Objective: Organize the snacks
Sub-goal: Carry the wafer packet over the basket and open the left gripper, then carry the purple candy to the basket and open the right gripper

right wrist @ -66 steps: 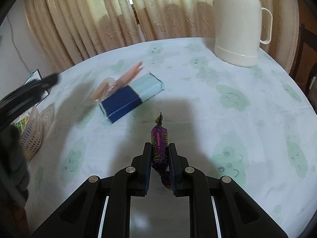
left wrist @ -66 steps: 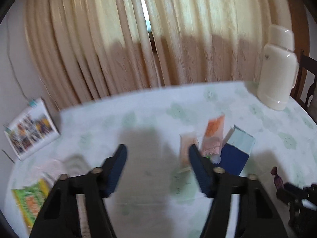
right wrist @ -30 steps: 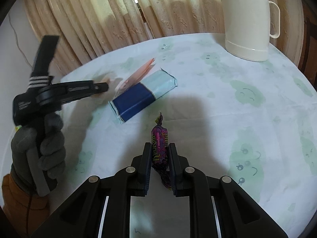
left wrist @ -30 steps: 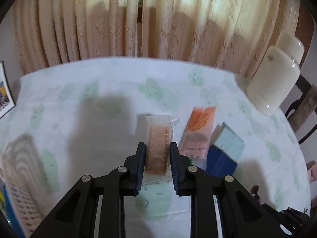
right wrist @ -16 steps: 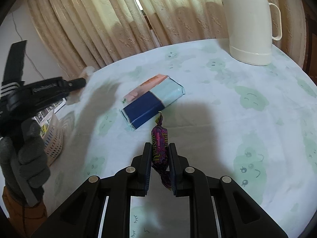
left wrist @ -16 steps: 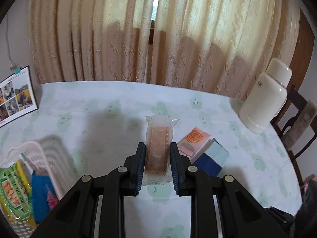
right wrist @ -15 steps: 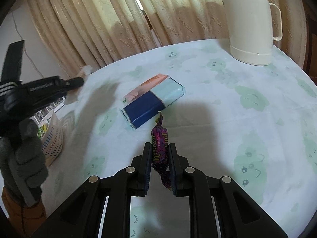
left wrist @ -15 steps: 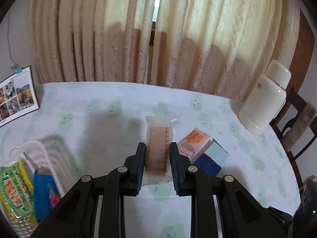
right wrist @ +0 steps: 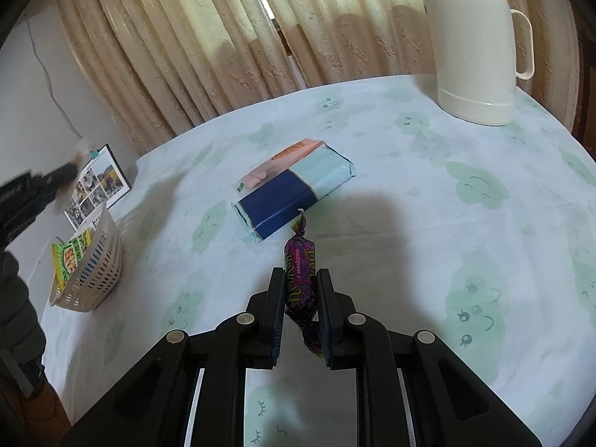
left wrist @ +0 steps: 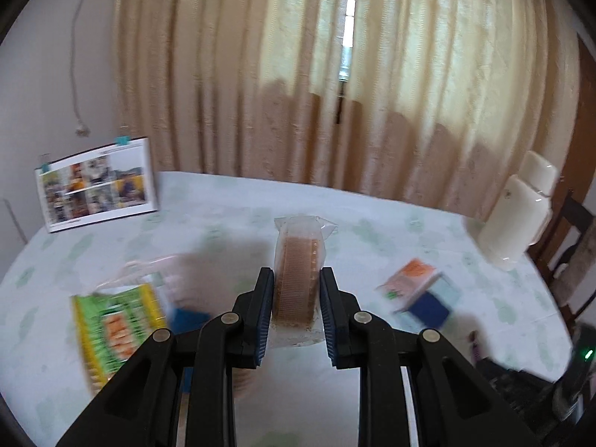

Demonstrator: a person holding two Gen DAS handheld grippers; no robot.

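Observation:
My left gripper (left wrist: 297, 279) is shut on a clear-wrapped wafer pack (left wrist: 300, 272) and holds it in the air, just right of the white basket (left wrist: 149, 264), which looks blurred. The basket (right wrist: 95, 260) holds a green snack bag (left wrist: 115, 329) and a blue pack (left wrist: 190, 318). My right gripper (right wrist: 300, 279) is shut on a purple wrapped candy (right wrist: 300, 264) above the table, near a blue snack pack (right wrist: 294, 192) with an orange-pink packet (right wrist: 283, 162) behind it. The left gripper (right wrist: 33, 186) shows at the far left of the right wrist view.
A white thermos jug (right wrist: 475, 44) stands at the back right of the round table (right wrist: 447, 223). A photo card (left wrist: 95, 182) leans at the table's left edge by the wall. Curtains hang behind. A dark chair (left wrist: 570, 223) stands at the right.
My left gripper closed on the wafer pack, lifted it and carried it left toward the basket. My right gripper has kept the purple candy and barely moved.

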